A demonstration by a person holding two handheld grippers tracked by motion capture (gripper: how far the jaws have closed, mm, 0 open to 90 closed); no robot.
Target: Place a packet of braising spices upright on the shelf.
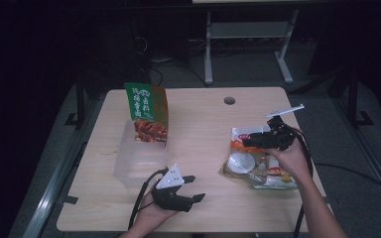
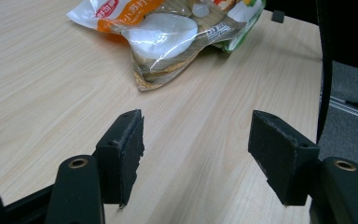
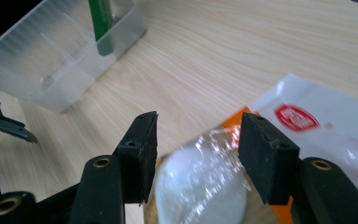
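Observation:
A clear snack bag (image 1: pixel 242 162) with orange and white print and a round white piece inside lies on the right of the wooden table (image 1: pixel 203 119). My right gripper (image 1: pixel 245 140) hovers just over it, open. In the right gripper view its jaws (image 3: pixel 198 123) straddle the bag's shiny bulge (image 3: pixel 200 186) without pressing on it. My left gripper (image 1: pixel 197 187) rests near the front edge, open and holding nothing. Its jaws (image 2: pixel 198 126) point across bare wood toward the same bag (image 2: pixel 168 32).
A clear plastic container (image 1: pixel 139 158) sits at the left with a green snack pouch (image 1: pixel 148 114) standing upright in it. A second packet with a green edge (image 1: pixel 278 179) lies under the person's right hand. A cable hole (image 1: pixel 229 100) is near the table's far edge.

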